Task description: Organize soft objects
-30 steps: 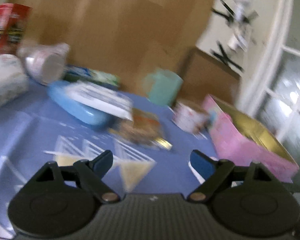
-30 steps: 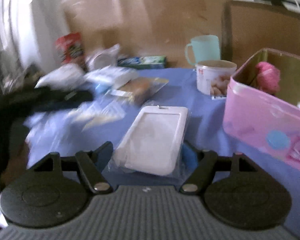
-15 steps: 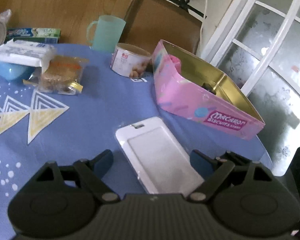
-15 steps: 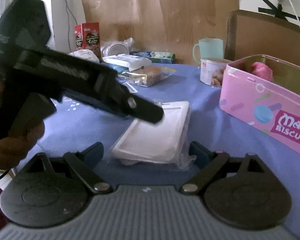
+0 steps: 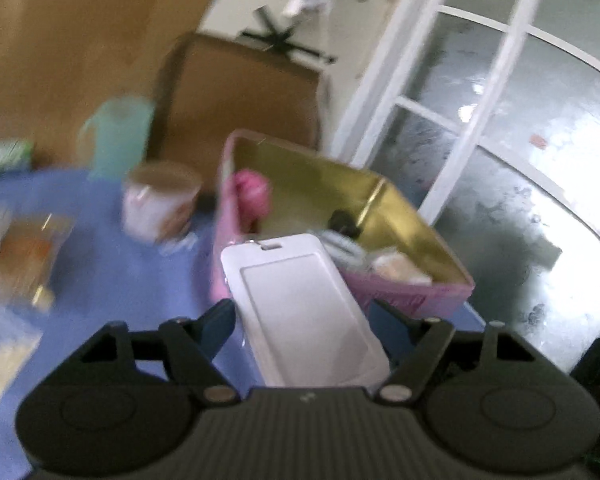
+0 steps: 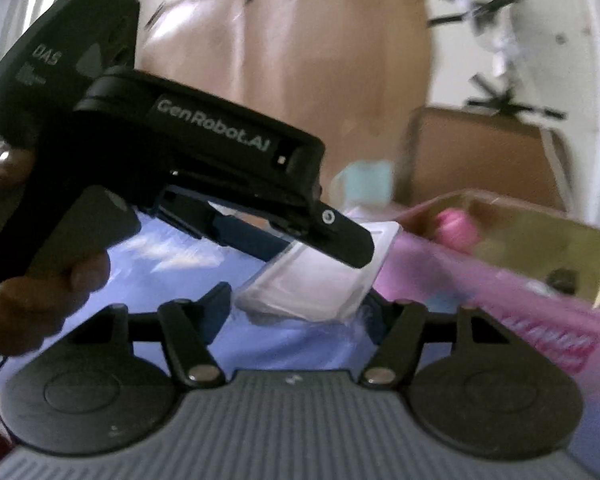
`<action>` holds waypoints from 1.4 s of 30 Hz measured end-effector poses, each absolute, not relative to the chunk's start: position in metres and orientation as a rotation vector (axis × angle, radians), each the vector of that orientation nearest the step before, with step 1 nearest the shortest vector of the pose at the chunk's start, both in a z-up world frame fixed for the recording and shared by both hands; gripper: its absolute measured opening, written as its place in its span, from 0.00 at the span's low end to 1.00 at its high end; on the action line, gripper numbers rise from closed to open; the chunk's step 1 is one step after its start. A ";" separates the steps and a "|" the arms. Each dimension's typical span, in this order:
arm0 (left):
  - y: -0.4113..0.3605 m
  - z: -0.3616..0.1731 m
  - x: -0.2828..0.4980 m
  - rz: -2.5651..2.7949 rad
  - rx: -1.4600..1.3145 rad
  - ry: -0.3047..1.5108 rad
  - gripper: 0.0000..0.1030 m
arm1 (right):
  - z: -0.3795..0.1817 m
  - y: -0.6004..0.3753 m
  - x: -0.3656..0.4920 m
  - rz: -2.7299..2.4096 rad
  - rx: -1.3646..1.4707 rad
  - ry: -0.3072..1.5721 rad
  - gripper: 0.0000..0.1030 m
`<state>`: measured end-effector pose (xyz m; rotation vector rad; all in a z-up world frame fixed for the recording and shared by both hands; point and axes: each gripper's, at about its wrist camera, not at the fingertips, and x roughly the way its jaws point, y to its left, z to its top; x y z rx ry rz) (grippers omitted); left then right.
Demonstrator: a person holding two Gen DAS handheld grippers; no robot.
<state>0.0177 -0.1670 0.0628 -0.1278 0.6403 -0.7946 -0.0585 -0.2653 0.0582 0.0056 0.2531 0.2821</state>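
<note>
A soft white card holder point(image 5: 303, 312) is held between the fingers of my left gripper point(image 5: 305, 318) and is lifted off the blue tablecloth, its far end over the near wall of the pink biscuit tin point(image 5: 415, 292). The right wrist view shows it point(image 6: 311, 284) gripped by the left gripper point(image 6: 339, 248) from the left. My right gripper point(image 6: 300, 312) sits just under and behind it, jaws spread at about the holder's width; contact is unclear. The tin point(image 6: 499, 280) holds a pink soft thing point(image 5: 252, 192) and several small items.
A white printed tub point(image 5: 160, 200) and a mint mug point(image 5: 116, 136) stand left of the tin. A snack packet point(image 5: 28, 252) lies at the left. A brown chair back point(image 5: 240, 96) and a glass door point(image 5: 499, 160) are beyond the table edge.
The card holder has been lifted off the tablecloth by my left gripper and carried toward the pink tin. Both views are motion-blurred.
</note>
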 end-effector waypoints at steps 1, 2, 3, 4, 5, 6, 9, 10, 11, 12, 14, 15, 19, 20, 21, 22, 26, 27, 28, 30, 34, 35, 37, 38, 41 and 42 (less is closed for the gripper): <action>-0.177 0.069 0.020 -0.805 -0.109 0.623 0.73 | 0.061 -0.275 -0.057 0.267 0.009 0.238 0.67; -0.188 0.073 0.022 -0.815 -0.094 0.609 0.73 | 0.064 -0.282 -0.054 0.243 0.012 0.224 0.67; -0.197 0.078 0.024 -0.825 -0.079 0.594 0.73 | 0.067 -0.289 -0.050 0.218 0.018 0.211 0.68; -0.207 0.082 0.028 -0.833 -0.067 0.580 0.73 | 0.069 -0.295 -0.047 0.199 0.024 0.201 0.68; -0.215 0.084 0.033 -0.840 -0.059 0.573 0.73 | 0.071 -0.302 -0.043 0.181 0.033 0.194 0.68; -0.224 0.085 0.040 -0.847 -0.055 0.571 0.74 | 0.072 -0.310 -0.037 0.164 0.042 0.191 0.68; -0.251 0.081 0.058 -0.829 -0.017 0.562 0.81 | 0.071 -0.327 -0.016 0.111 0.087 0.203 0.68; -0.258 0.078 0.063 -0.808 0.004 0.556 0.82 | 0.069 -0.329 -0.005 0.083 0.094 0.215 0.69; -0.263 0.075 0.067 -0.779 0.024 0.551 0.84 | 0.067 -0.331 0.008 0.051 0.098 0.231 0.71; -0.268 0.072 0.071 -0.747 0.039 0.552 0.84 | 0.062 -0.333 0.024 0.012 0.102 0.257 0.75; -0.264 0.067 0.074 -0.721 0.020 0.566 0.84 | 0.053 -0.338 0.039 -0.021 0.126 0.291 0.76; -0.259 0.065 0.072 -0.733 -0.004 0.567 0.84 | 0.050 -0.343 0.038 -0.025 0.146 0.300 0.76; -0.233 0.063 0.060 -0.717 -0.006 0.527 0.87 | 0.053 -0.351 0.025 -0.038 0.200 0.245 0.87; -0.225 0.062 0.056 -0.714 -0.008 0.517 0.87 | 0.053 -0.351 0.023 -0.033 0.198 0.244 0.87; -0.216 0.062 0.052 -0.710 -0.011 0.509 0.88 | 0.053 -0.351 0.019 -0.030 0.200 0.249 0.87; -0.207 0.061 0.048 -0.706 -0.016 0.502 0.89 | 0.054 -0.350 0.016 -0.026 0.200 0.247 0.86; -0.166 0.056 0.034 -0.651 -0.054 0.494 0.90 | 0.055 -0.336 0.000 -0.010 0.176 0.241 0.86; -0.155 0.054 0.033 -0.641 -0.070 0.503 0.90 | 0.056 -0.331 -0.003 -0.005 0.159 0.232 0.86; -0.143 0.051 0.031 -0.623 -0.088 0.512 0.90 | 0.057 -0.328 -0.004 0.000 0.153 0.228 0.86; -0.120 0.045 0.028 -0.575 -0.112 0.523 0.90 | 0.059 -0.320 -0.006 0.022 0.151 0.226 0.85; -0.071 0.028 0.028 -0.422 -0.140 0.559 0.90 | 0.065 -0.294 -0.007 0.113 0.128 0.241 0.76; -0.058 0.024 0.028 -0.373 -0.138 0.565 0.90 | 0.067 -0.285 -0.005 0.146 0.116 0.252 0.71; -0.031 0.015 0.030 -0.258 -0.130 0.576 0.90 | 0.070 -0.266 -0.001 0.215 0.086 0.266 0.70; -0.018 0.011 0.032 -0.205 -0.133 0.582 0.90 | 0.071 -0.257 0.004 0.265 0.075 0.286 0.69; 0.026 0.001 0.033 -0.083 -0.229 0.594 0.90 | 0.078 -0.224 0.025 0.399 0.030 0.318 0.69; 0.042 -0.001 0.033 -0.097 -0.328 0.587 0.90 | 0.082 -0.209 0.035 0.455 -0.010 0.318 0.70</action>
